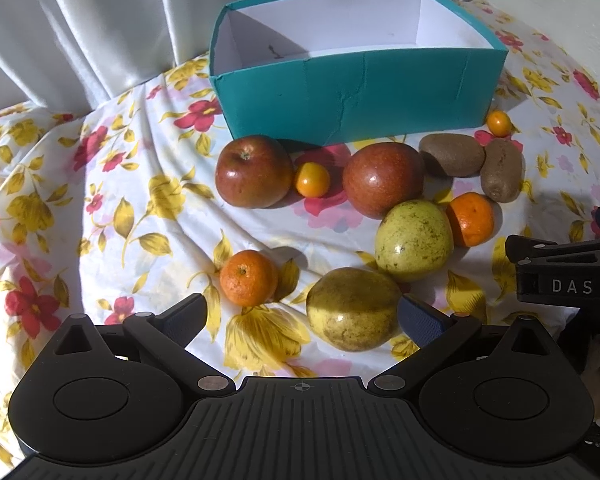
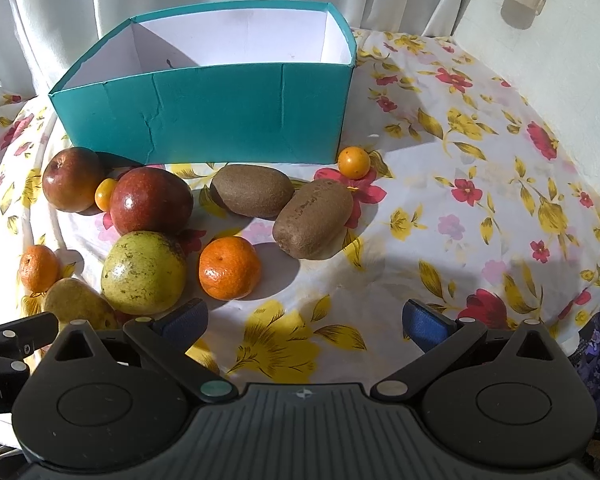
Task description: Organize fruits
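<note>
The fruits lie in a bunch on the flowered cloth (image 1: 100,216), just in front of the teal box (image 1: 356,92). A yellow-green pear (image 1: 352,308) sits right between the fingers of the left gripper (image 1: 302,318), whose jaws are spread wide and hold nothing. Behind it are another pear (image 1: 414,240), two red apples, two mandarins, two brown kiwis (image 2: 284,204) and two tiny orange fruits. The right gripper (image 2: 306,320) is spread wide too, over bare cloth, with a mandarin (image 2: 229,267) just ahead on its left.
</note>
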The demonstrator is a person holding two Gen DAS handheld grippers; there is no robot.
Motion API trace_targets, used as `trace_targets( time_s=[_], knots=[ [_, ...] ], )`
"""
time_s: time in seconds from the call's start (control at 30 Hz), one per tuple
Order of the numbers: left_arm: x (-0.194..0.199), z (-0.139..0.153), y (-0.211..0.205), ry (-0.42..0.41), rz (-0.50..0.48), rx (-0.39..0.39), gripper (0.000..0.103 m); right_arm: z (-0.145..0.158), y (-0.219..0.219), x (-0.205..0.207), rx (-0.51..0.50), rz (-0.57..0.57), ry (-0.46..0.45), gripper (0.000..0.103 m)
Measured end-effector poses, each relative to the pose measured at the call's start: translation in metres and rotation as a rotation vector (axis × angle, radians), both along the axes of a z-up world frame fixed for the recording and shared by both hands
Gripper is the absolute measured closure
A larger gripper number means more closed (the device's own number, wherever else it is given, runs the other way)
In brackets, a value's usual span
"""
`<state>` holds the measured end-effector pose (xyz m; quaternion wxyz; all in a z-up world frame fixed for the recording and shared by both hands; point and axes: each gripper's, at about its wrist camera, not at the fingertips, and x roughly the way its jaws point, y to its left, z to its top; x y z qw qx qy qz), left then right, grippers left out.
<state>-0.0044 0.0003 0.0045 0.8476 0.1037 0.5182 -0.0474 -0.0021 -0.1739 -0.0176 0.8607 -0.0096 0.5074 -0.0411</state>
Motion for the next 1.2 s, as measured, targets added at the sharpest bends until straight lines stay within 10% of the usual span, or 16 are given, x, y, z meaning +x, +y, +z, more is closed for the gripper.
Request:
trace_targets(
  time_s=[1.2],
  knots=[
    [0.0084, 0.0003, -0.0018, -0.014, -0.023, -0.013, 0.0, -0.0003, -0.0025, 0.0052, -0.005, -0.002, -0.009, 0.0]
  ],
)
